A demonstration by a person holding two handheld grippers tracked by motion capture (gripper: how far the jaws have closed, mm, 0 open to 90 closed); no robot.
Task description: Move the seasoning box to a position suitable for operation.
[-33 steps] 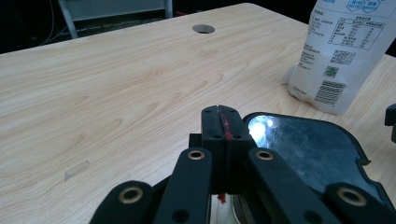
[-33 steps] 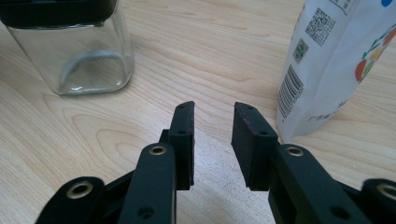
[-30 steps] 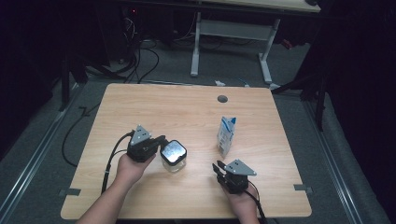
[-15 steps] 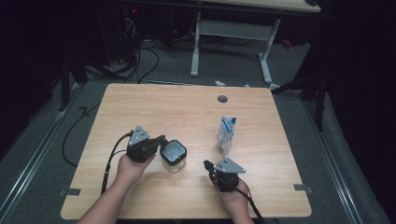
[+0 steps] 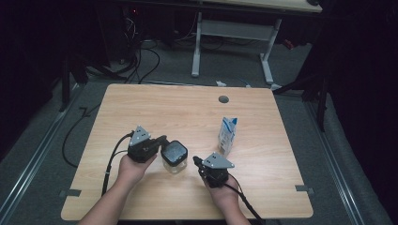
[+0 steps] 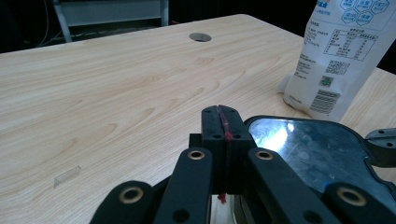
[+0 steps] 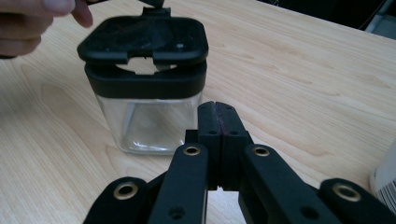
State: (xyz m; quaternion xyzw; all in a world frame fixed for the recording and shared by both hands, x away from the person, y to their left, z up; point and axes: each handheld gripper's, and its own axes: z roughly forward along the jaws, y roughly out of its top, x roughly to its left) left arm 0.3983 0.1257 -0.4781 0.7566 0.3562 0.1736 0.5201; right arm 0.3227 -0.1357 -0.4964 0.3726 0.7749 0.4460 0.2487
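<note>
A square clear glass jar (image 5: 173, 158) with a black lid (image 7: 144, 39) stands on the wooden table (image 5: 178, 108), left of centre near the front. My left gripper (image 5: 161, 140) is shut, with its tips at the lid's left edge; in the left gripper view the glossy lid (image 6: 317, 154) lies just right of the closed jaws (image 6: 223, 115). My right gripper (image 5: 197, 162) is also shut and points at the jar from the right, a short way off. In the right gripper view the jar (image 7: 144, 112) stands just beyond the tips (image 7: 216, 109). Nothing is held in either.
A white and blue carton (image 5: 227, 136) stands upright right of the jar, large in the left gripper view (image 6: 341, 60). A round cable hole (image 5: 223, 99) sits near the table's far edge. A hand (image 7: 32, 21) holds the left gripper. Desk legs and cables lie on the floor behind.
My right gripper has moved left across the table toward the jar. The left gripper and the jar have hardly moved.
</note>
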